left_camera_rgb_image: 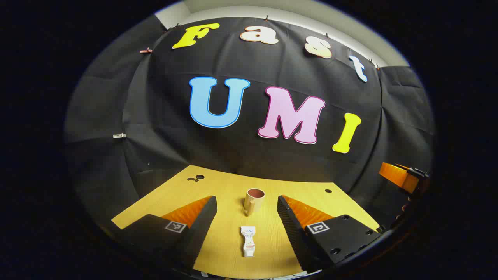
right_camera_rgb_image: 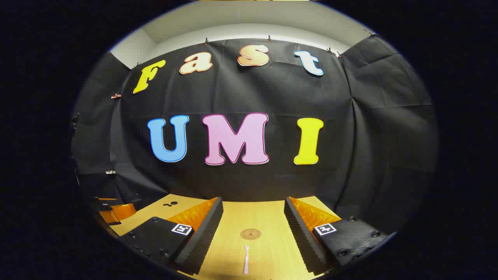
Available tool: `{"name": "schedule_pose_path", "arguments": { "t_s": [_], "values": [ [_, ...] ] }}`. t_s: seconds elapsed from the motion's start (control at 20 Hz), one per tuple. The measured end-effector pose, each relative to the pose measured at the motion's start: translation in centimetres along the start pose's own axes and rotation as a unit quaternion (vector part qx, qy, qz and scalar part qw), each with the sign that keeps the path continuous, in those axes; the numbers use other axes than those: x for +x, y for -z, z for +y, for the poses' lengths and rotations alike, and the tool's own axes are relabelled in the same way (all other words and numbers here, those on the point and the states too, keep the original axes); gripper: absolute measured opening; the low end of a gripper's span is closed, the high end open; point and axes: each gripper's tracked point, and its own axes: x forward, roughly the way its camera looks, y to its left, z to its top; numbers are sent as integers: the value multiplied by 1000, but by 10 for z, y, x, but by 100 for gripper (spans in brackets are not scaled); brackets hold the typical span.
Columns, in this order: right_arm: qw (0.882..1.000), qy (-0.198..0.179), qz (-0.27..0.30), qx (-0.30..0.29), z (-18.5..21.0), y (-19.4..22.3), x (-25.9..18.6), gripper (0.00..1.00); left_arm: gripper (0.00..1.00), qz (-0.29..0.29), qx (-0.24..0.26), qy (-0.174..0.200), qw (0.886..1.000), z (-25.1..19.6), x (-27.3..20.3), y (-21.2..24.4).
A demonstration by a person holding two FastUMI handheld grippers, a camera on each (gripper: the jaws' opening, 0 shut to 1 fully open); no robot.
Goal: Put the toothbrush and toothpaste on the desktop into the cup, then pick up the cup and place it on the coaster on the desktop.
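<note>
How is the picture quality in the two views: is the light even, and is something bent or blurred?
Left gripper view: fisheye bends the desktop edges; cup and toothpaste look sharp, evenly lit, with soft shadows. Right gripper view: same curving; coaster and toothbrush appear small but clear, no glare.

- Left gripper view: camera rides on the left gripper [left_camera_rgb_image: 246, 210], low over the wooden desktop [left_camera_rgb_image: 229, 249], facing forward at the booth's black cloth wall [left_camera_rgb_image: 163, 128]. Toothpaste tube [left_camera_rgb_image: 248, 241] lies close, centred between its fingers; cup [left_camera_rgb_image: 254, 200] just beyond it.
- Right gripper view: camera on the right gripper [right_camera_rgb_image: 253, 217], also low over the desktop [right_camera_rgb_image: 272, 249], facing the same wall [right_camera_rgb_image: 369, 128] nearly square-on. Toothbrush [right_camera_rgb_image: 246, 259] lies nearest, coaster [right_camera_rgb_image: 250, 233] just past it.
- Shared: both views take in the back wall and the desktop.
- Cross-sight: right gripper shows at the left view's right edge [left_camera_rgb_image: 400, 177]; left gripper at the right view's left edge [right_camera_rgb_image: 114, 212].
</note>
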Motion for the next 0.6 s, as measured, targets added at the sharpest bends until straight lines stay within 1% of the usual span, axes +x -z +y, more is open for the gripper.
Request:
{"name": "schedule_pose_path", "arguments": {
  "t_s": [0.2,0.45,0.6],
  "values": [
    [1000,9,4,16,-6,0,17,97,96,6,10,1,1000,-6,9,6],
    [1000,0,17,25,-1,9,31,98,96,19,17,2,1000,-10,17,12],
    [1000,-4,21,21,1,14,39,98,96,24,20,-1,1000,-10,24,16]
  ]
}}
